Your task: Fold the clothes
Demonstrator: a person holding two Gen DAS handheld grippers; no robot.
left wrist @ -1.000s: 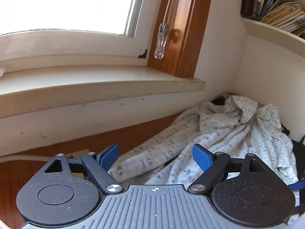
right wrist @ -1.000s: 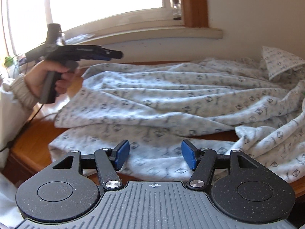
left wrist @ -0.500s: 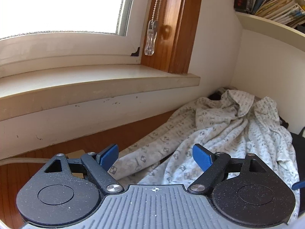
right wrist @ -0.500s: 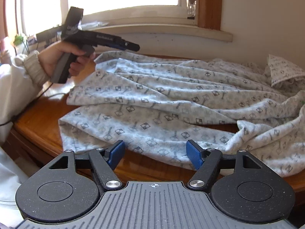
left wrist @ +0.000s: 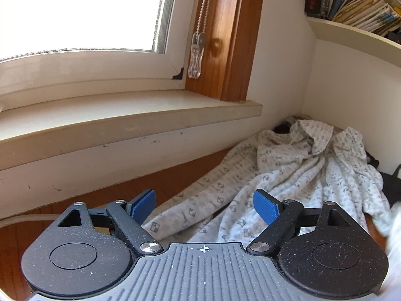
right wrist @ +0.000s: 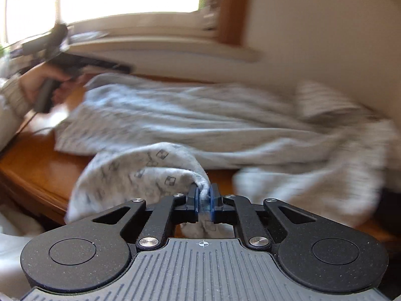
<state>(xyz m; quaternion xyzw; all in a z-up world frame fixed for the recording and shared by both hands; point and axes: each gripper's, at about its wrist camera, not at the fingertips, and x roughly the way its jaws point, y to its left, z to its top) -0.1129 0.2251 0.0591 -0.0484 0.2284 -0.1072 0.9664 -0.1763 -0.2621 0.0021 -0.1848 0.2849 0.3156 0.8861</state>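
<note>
Right gripper [right wrist: 203, 200]: blue pads closed tight on a bunched edge of the patterned garment [right wrist: 200, 123]; pinched fold rises from the near table edge at 6 o'clock. Right view heavily blurred. Rest of the garment sprawls across the wooden table [right wrist: 32, 160] from 9 to 3 o'clock, rumpled.

Left gripper [left wrist: 204, 209]: fingers spread wide, nothing between them, hovering above the cloth's near end. In the right view it sits at 10 o'clock, held by a hand [right wrist: 35, 87] just beyond the cloth's left edge.

Bare wood at 8–9 o'clock in both views. Window sill [left wrist: 125, 115] overhangs the far side; garment crowds the corner under the shelf [left wrist: 351, 32] at 2 o'clock.
</note>
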